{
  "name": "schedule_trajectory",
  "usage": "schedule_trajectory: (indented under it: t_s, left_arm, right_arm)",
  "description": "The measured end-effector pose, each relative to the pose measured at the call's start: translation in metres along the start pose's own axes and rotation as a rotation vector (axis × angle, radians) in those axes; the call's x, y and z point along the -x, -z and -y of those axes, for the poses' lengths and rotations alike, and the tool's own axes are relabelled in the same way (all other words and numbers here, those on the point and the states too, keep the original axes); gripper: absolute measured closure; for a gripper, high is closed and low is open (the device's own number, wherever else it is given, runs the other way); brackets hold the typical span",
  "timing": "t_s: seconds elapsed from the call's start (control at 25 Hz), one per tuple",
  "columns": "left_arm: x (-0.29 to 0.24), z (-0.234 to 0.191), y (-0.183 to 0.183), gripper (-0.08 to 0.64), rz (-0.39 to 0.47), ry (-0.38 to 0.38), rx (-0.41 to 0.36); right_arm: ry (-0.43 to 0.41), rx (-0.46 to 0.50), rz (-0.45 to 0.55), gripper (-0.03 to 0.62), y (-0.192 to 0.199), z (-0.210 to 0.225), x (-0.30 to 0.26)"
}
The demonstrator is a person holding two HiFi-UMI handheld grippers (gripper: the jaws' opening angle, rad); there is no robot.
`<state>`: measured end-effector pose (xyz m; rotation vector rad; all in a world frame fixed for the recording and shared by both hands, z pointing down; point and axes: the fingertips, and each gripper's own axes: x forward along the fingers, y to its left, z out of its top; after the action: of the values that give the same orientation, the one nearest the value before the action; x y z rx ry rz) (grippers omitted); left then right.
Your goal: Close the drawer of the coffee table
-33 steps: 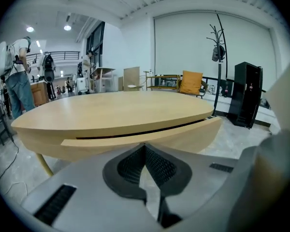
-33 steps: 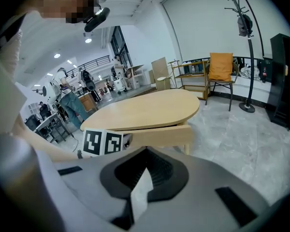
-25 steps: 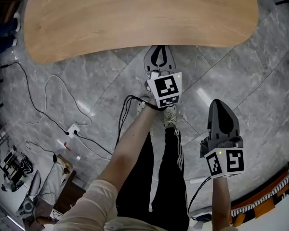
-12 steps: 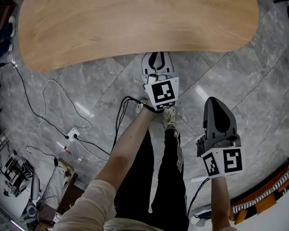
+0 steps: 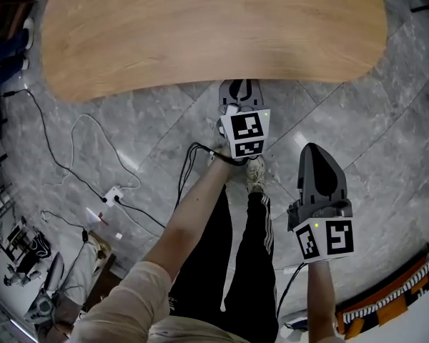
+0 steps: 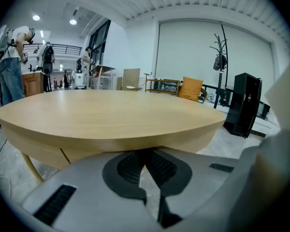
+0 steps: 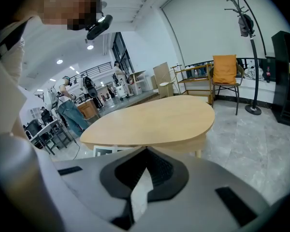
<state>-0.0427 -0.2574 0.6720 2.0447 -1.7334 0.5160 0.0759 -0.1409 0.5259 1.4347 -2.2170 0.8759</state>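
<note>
Grey marble-tiled floor (image 5: 357,106) spreads round the pale wooden oval coffee table (image 5: 214,34). Left tool (image 5: 237,86), jaws pressed together and empty, points its tip at the table's near edge, likely so the closed nose can push rather than grip. Right tool (image 5: 316,152), jaws also together, hangs well back, spare. No drawer juts from under the top; it looks flush, or nearly.

Closed left gripper (image 6: 146,154) faces coffee table (image 6: 111,112)
</note>
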Motion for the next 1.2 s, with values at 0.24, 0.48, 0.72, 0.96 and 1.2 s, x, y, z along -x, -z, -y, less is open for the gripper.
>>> schedule_trajectory:
  t_s: [0.24, 0.48, 0.72, 0.96, 1.2]
  left_arm:
    - [0.015, 0.018, -0.005, 0.552, -0.055, 0.096, -0.022]
    - [0.049, 0.025, -0.01, 0.552, -0.085, 0.104, 0.008]
    - [0.113, 0.016, -0.088, 0.552, -0.024, 0.101, -0.041]
    - [0.194, -0.008, -0.229, 0.552, 0.106, 0.045, -0.081]
    - [0.33, -0.034, -0.335, 0.552, 0.174, -0.001, -0.082]
  right_arm:
    - [-0.037, 0.032, -0.008, 0.586, -0.001, -0.015, 0.004]
    - [-0.056, 0.029, -0.003, 0.586, -0.001, -0.031, 0.014]
    - [-0.039, -0.022, 0.111, 0.586, -0.069, -0.068, 0.035]
    - [-0.047, 0.075, 0.29, 0.586, -0.186, -0.112, 0.083]
    - [-0.065, 0.081, 0.358, 0.586, -0.258, -0.169, 0.148]
